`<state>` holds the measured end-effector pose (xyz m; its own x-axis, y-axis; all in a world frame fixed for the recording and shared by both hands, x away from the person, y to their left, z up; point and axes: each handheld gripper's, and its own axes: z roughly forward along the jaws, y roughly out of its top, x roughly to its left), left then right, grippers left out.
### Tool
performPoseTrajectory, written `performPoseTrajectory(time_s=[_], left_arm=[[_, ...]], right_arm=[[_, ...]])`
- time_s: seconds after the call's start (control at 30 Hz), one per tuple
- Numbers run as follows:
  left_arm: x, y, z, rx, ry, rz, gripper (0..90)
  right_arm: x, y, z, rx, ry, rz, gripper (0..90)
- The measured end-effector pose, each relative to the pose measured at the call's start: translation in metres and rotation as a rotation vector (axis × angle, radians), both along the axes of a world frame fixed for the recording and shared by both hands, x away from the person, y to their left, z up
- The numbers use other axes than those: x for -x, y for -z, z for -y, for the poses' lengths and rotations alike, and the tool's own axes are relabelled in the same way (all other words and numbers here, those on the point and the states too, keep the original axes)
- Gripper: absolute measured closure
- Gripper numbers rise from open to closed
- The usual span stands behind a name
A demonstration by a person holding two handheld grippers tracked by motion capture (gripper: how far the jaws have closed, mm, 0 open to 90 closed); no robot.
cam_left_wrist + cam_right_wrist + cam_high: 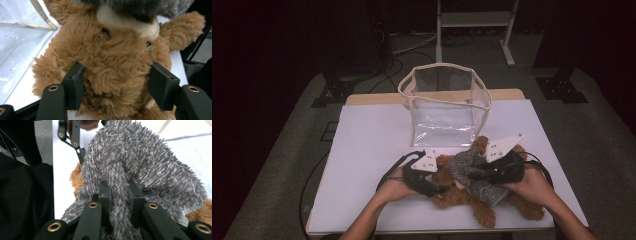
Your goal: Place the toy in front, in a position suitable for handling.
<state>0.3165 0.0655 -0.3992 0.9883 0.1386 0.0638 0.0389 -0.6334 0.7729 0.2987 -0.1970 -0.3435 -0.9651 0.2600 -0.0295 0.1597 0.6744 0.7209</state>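
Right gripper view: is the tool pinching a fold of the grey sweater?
Yes, the right tool has a fold of the grey sweater squeezed between its two jaws.

High view: my feed soft, low detail; table (372, 145) lit from above, room around it near black. Glare on clear bag (443, 107) front panel. Short shadows under plush (464, 192). Left gripper view: I see fur sharp mid-frame, top edge blurred, bag washed out. Right gripper view: bright, grey sweater (140, 167) crisp, left side dark

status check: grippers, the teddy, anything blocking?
Left gripper clamps teddy bear. Right gripper pinches its grey sweater. Clear bag stands behind, apart.
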Motion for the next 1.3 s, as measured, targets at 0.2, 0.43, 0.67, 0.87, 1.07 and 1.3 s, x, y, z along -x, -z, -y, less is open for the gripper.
performPoseTrajectory(time_s=[0.2,0.43,0.67,0.87,1.07,1.3], left_arm=[[0.002,-0.003,-0.012,0.017,-0.031,-0.006,27.6],[0.001,0.002,-0.012,-0.002,-0.026,-0.003,36.7],[-0.005,-0.001,-0.005,-0.015,-0.051,-0.011,36.8],[-0.005,-0.003,-0.016,-0.002,-0.064,-0.001,37.8],[-0.01,0.0,-0.009,-0.02,-0.067,-0.002,40.7],[-0.018,-0.001,-0.007,-0.026,-0.077,-0.005,41.0]], right_arm=[[-0.009,0.017,0.023,-0.013,0.057,-0.048,76.5],[0.009,-0.005,0.022,-0.046,0.032,0.008,76.4],[0.024,-0.001,-0.016,-0.007,-0.056,0.047,76.4],[0.015,0.016,-0.005,0.059,0.005,0.099,76.8],[0.009,0.014,0.009,0.06,0.055,0.063,76.7],[0.016,0.008,-0.035,0.069,-0.053,0.11,76.7]])
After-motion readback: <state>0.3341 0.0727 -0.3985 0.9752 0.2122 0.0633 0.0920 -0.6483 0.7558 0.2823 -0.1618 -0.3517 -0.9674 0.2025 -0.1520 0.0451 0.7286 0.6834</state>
